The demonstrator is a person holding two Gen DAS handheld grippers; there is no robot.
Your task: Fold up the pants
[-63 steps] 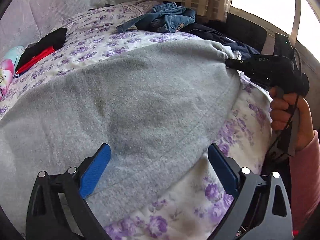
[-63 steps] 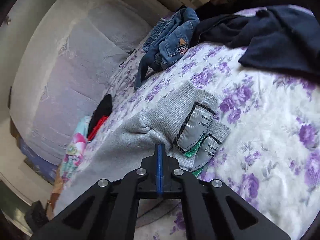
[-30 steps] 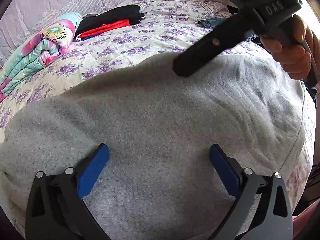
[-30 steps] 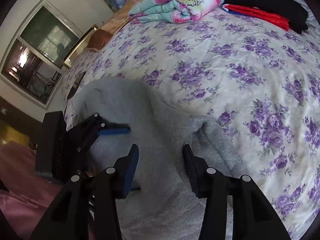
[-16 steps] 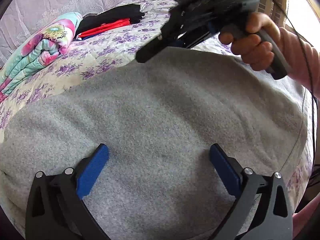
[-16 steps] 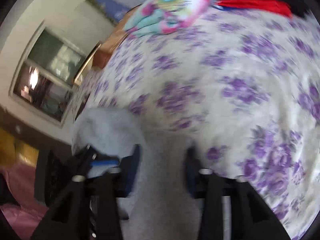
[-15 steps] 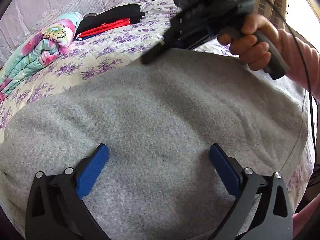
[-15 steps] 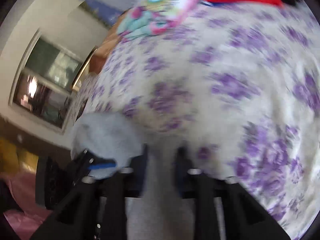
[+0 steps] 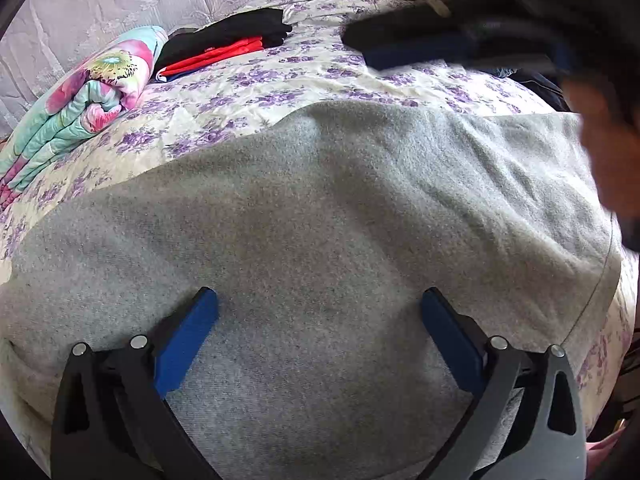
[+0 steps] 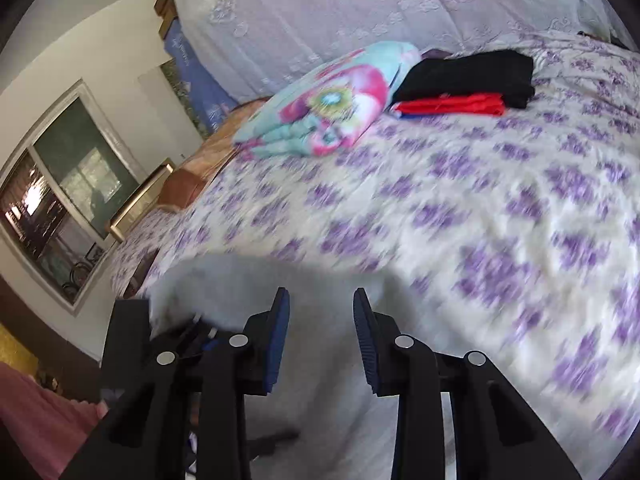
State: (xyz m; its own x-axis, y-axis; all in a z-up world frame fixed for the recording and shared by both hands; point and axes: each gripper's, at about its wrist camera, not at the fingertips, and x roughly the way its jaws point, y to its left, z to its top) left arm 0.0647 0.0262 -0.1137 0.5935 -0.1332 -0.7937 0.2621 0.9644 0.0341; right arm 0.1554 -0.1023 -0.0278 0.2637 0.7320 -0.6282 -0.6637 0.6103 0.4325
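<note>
Left wrist view: the pants (image 9: 320,208), grey and fleecy, lie spread over the near part of the bed (image 9: 328,76), reaching its right edge, where a seam line curves down the cloth. The surface is mostly smooth, with low ridges toward the right. The left gripper (image 9: 318,320) hangs just over the cloth with its blue pads wide apart and nothing between them. The right gripper (image 9: 440,46) crosses the top of the view as a dark blur above the pants' far edge, and the hand (image 9: 608,160) holding it shows blurred at the right. A rolled quilt (image 9: 76,100) and a stack of black and red clothes (image 9: 228,44) sit well apart, near the bed's far left corner.

Right wrist view: the picture is smeared by motion. The right gripper (image 10: 322,316) has its pads partly open, empty, above the pale grey cloth (image 10: 256,280) of the pants near the bed's (image 10: 500,208) near edge. The quilt (image 10: 328,108) and clothes (image 10: 468,80) lie toward the headboard.

The pants look soft, thick and limp, light enough for one gripper but prone to sag and drag on the sheet. The fleece should not slip between the pads. A fold would likely go best with each gripper pinching an edge or corner, such as the seamed right edge, rather than the flat middle, where the pads could bunch cloth or catch the sheet underneath.
</note>
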